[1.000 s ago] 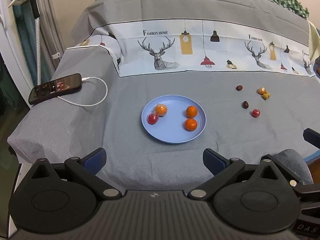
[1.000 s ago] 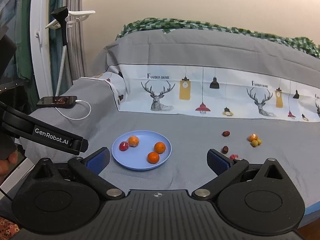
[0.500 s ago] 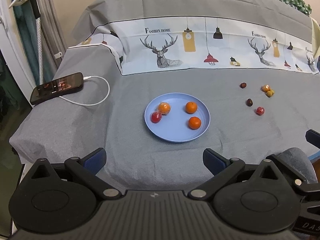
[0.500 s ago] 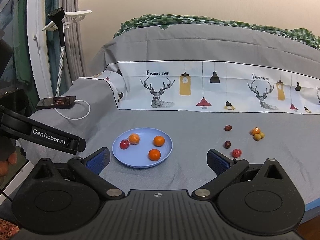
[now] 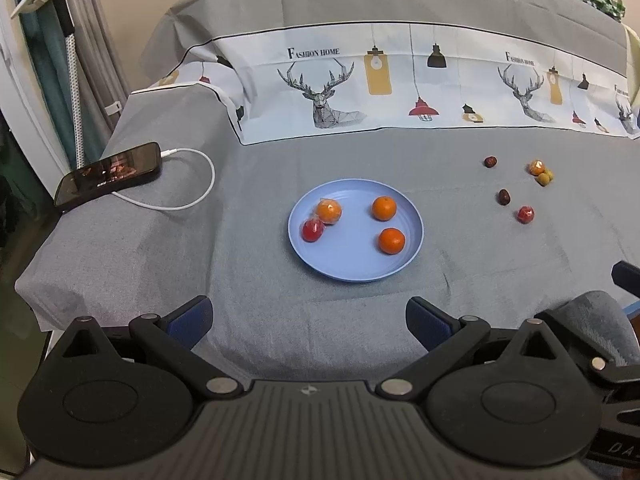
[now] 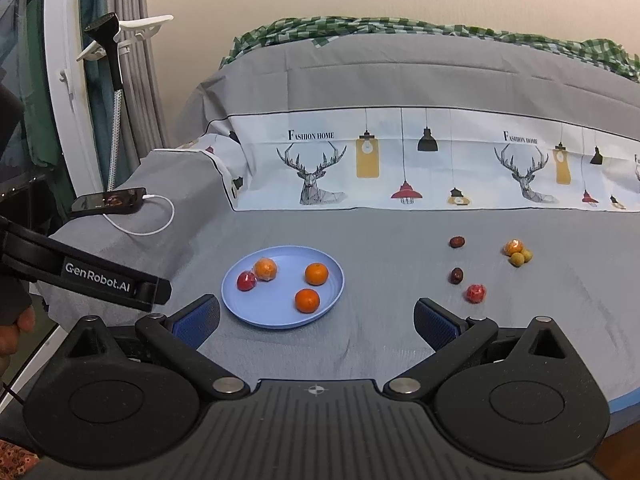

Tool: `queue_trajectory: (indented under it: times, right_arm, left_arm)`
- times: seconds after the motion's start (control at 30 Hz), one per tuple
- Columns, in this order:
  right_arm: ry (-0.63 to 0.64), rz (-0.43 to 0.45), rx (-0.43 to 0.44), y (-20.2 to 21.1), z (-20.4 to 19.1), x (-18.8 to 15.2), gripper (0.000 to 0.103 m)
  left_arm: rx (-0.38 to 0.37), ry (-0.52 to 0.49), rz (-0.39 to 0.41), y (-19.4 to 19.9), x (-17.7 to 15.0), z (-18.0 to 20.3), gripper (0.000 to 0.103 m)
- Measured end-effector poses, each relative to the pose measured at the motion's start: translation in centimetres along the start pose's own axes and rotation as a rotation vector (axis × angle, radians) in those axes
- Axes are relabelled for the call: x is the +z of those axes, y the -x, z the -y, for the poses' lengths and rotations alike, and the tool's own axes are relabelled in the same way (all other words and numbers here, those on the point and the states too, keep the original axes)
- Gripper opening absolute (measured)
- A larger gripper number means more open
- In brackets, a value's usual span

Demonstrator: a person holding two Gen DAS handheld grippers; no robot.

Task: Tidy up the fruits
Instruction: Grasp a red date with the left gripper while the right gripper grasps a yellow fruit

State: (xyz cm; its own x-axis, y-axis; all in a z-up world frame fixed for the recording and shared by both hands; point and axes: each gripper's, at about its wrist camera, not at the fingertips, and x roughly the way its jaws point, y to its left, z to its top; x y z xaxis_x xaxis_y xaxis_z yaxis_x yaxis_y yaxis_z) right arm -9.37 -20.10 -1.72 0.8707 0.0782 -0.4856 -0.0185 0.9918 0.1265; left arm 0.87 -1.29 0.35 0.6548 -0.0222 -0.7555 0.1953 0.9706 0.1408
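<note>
Well ahead of both empty, spread tongs (image 5: 308, 318) (image 6: 316, 316): fruit-laden plate (image 5: 408, 256) (image 6: 276, 318).

I am seeing a phone (image 5: 108, 172) lying at the bed's (image 5: 120, 248) left edge, its white charging cable (image 5: 188, 196) looping beside it, deer-print bedding (image 6: 400, 160) behind.

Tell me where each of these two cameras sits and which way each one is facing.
Left wrist view: on the left gripper, looking down over the round blue plate on the grey bedsheet; its own open jaws show.
Right wrist view: on the right gripper, lower, facing the bed's far end; its open jaws, the left gripper's black arm and a bit of the left hand show.
Shared: plate, bedsheet, black phone.
</note>
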Motion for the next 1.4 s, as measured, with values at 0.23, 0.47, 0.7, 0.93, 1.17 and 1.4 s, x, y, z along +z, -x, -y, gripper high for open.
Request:
queue_trajectory:
  times: [0.23,0.47,0.7,0.93,1.17,1.4]
  right_arm:
    - [-0.054,-0.037,-0.004,-2.0,1.3,0.1,0.102]
    - [-0.185,-0.022,-0.236,-5.7,8.4,1.2,0.102]
    - [-0.293,-0.034,-0.458,-11.1,18.4,2.0,0.102]
    - [-0.273,-0.076,-0.560,-19.4,26.5,1.2,0.102]
    - [-0.305,-0.142,-0.528,-27.8,32.4,0.4,0.102]
    - [-0.208,-0.199,-0.462,-34.3,33.0,0.1,0.102]
  left_arm:
    - [0.015,0.016,-0.047,-2.0,0.9,-0.3,0.103]
    - [-0.006,-0.034,-0.038,-5.6,4.6,3.3,0.103]
    - [-0.151,-0.096,-0.047,-11.8,10.4,11.7,0.103]
    - [-0.326,-0.149,-0.126,-22.2,14.4,21.3,0.103]
    - [-0.374,-0.179,-0.269,-31.8,15.7,27.3,0.103]
    - [-0.358,-0.284,-0.296,-35.7,15.0,30.4,0.103]
